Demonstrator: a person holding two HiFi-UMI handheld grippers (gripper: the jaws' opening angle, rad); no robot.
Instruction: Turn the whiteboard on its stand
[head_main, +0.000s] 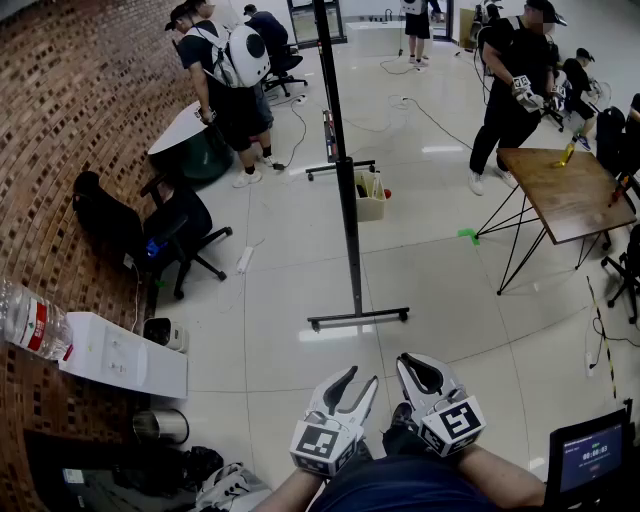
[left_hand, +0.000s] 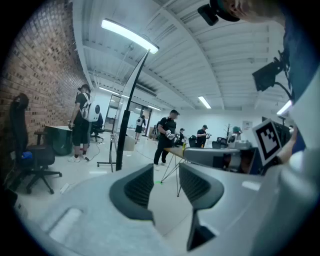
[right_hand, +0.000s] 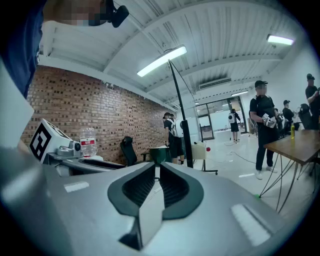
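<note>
The whiteboard (head_main: 345, 180) stands edge-on to us in the middle of the floor, upright on its stand (head_main: 358, 318) and well apart from both claws. The left claw (head_main: 360, 378) is parted a crack with nothing in it. The right claw (head_main: 415, 365) is clenched and empty. Both hang close to the person's body. The trouble I'd expect is that a shove high on the board rocks or slides the stand instead of turning the panel, and the swinging edge could clip the white bin (head_main: 370, 196) by the far foot. Neither claw looks wide enough yet to take the frame
</note>
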